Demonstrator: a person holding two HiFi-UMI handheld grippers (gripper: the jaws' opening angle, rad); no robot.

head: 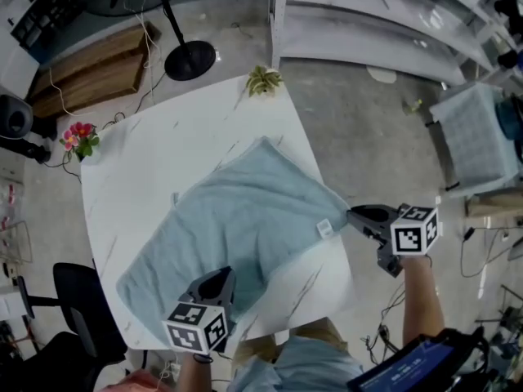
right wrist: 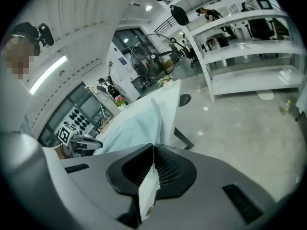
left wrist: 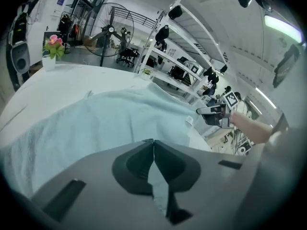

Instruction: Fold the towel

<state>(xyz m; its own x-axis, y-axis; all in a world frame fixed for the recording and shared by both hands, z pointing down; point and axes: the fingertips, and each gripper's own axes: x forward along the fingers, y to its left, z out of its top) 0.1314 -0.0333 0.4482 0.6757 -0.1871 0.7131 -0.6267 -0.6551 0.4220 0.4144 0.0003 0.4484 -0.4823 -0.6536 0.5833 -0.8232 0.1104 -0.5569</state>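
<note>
Towel [head: 245,219], spread on table [head: 147,153]. My left gripper [head: 214,287] pinches its near edge. My right gripper [head: 355,216] pinches the corner at the table's edge.

A soft matt cloth towel [head: 237,227] lies on a smooth, glossy, faintly veined white table [head: 155,149].

My left gripper [left wrist: 153,143] is clamped on a fold of the pale blue terry towel [left wrist: 115,119]. The towel spreads ahead of my fingertips across the white table [left wrist: 43,87]. The right gripper [left wrist: 215,115] hangs ahead-right.
</note>
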